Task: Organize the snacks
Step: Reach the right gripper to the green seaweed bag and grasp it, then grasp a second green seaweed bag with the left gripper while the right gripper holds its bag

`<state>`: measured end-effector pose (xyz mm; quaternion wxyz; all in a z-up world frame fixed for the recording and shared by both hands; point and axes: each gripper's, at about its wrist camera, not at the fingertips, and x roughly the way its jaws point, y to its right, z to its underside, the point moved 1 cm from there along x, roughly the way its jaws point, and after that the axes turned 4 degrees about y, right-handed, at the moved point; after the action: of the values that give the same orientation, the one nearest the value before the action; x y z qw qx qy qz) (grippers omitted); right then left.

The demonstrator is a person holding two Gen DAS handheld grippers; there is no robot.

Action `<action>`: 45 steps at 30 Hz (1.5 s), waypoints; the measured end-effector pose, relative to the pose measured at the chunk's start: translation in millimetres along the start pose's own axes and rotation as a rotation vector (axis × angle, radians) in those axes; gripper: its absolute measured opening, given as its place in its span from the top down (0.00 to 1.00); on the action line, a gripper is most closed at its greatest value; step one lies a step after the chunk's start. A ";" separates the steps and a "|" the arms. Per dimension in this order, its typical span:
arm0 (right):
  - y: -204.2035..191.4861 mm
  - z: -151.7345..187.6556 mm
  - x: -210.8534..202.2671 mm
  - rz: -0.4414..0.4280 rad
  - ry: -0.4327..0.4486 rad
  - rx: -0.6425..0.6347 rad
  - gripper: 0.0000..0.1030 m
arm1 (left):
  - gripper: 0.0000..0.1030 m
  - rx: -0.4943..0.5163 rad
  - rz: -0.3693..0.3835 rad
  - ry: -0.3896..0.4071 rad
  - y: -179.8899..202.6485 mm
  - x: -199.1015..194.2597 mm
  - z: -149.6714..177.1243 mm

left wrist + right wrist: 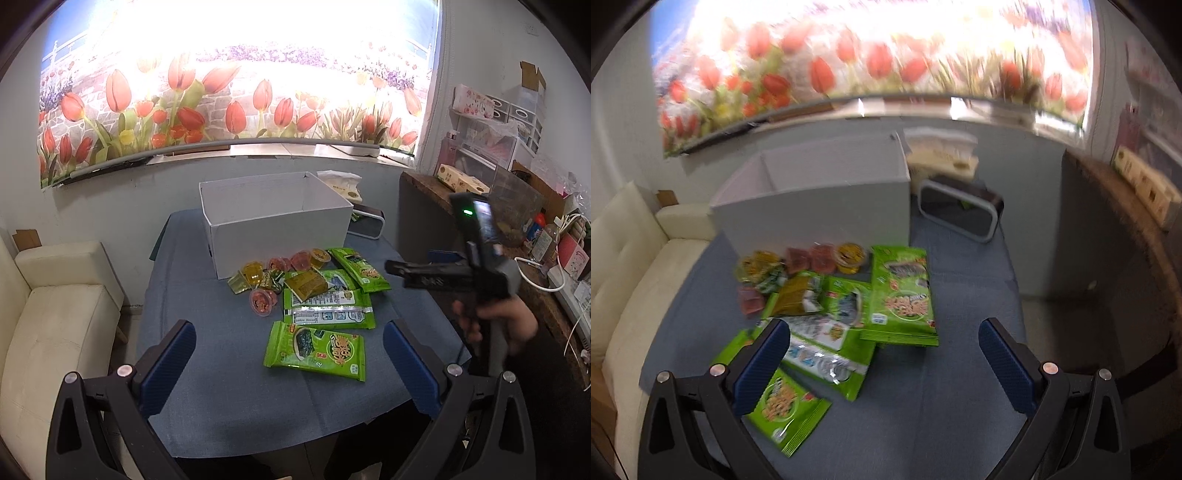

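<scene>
While nothing shows inside the white box (280, 218), every snack lies loose on the blue tablecloth (229, 398) before it: green seaweed packets (317, 349), jelly cups (263, 302). Left gripper (290, 363) spread, empty; right gripper (882, 363) spread, empty. Sorting apparently unstarted.

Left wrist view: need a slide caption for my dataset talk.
Open left gripper faces green seaweed packets and jelly cups before a white box.
</scene>
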<state>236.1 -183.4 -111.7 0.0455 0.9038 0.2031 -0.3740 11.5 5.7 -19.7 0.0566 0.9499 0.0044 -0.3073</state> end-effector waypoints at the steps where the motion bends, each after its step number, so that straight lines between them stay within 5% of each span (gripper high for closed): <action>1: 7.0 -2.9 17.8 -0.023 -0.035 0.032 0.00 | 0.00 -0.002 -0.001 -0.004 -0.3 1.4 1.6; 8: 24.4 -19.6 100.7 0.008 -0.139 0.038 0.00 | 0.00 -0.016 -0.002 -0.042 -6.6 10.9 13.8; 17: 33.1 -24.3 144.9 0.004 -0.232 0.058 0.00 | 0.00 -0.045 -0.015 -0.082 -18.7 19.5 26.2; 20: 36.5 -20.0 153.3 -0.019 -0.267 0.087 0.25 | 0.00 -0.053 -0.018 -0.095 -20.3 23.3 29.4; 23: 39.8 -18.4 154.8 -0.047 -0.260 0.093 0.30 | 0.00 -0.063 -0.017 -0.107 -21.4 26.1 31.2; 31: 34.8 -13.1 107.0 -0.086 -0.173 0.085 0.30 | 0.00 -0.037 0.005 -0.123 -14.5 36.5 35.5; 37: 43.6 8.5 55.0 -0.152 -0.105 0.110 0.30 | 0.00 0.132 0.045 -0.121 -0.2 62.1 43.1; 45: 32.4 30.4 -1.0 -0.170 -0.053 0.095 0.30 | 0.00 0.417 0.276 -0.171 25.4 117.6 55.9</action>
<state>228.5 -220.4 -135.1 -0.0237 0.8741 0.2599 -0.4097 75.4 -28.8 -130.7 -0.0986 0.9032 -0.1935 -0.3702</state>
